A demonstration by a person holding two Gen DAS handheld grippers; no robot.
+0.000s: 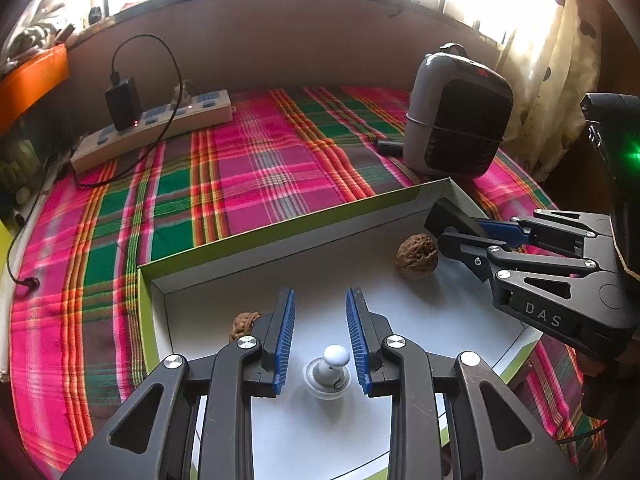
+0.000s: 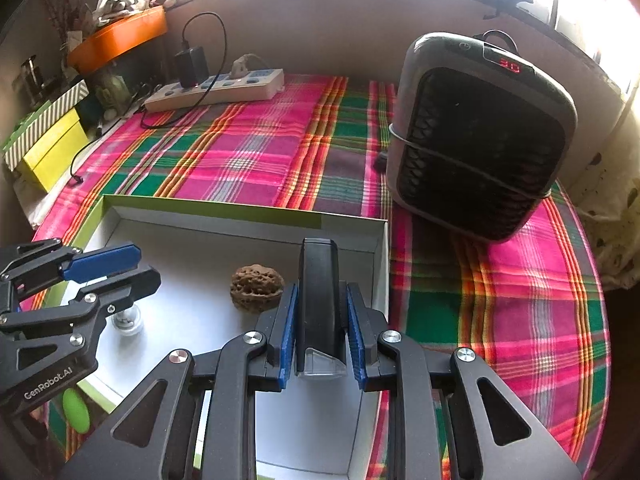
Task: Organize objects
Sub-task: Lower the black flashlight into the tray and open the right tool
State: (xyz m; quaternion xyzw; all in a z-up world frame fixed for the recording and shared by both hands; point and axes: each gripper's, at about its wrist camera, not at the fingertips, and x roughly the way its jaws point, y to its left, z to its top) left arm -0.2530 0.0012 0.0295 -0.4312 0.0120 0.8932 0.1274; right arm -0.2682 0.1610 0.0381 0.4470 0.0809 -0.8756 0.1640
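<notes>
Left tool point(image 1: 321, 336) spread over white knob point(image 1: 334, 362) — right tool point(image 2: 322, 330), "DAS", clamps black block point(image 2: 319, 292); left reads "GenRobot.AI".

A shallow box point(image 2: 352, 222) lies on the counter point(image 2: 256, 160). Inside it, a walnut point(image 2: 256, 288) sits toward the right, a second walnut point(image 1: 244, 324) near the left wall, and a small knobbed object point(image 1: 330, 372) between them toward the front. A heater point(image 2: 480, 140) stands behind the box to the right; a power strip point(image 2: 220, 92) lies far back left.
</notes>
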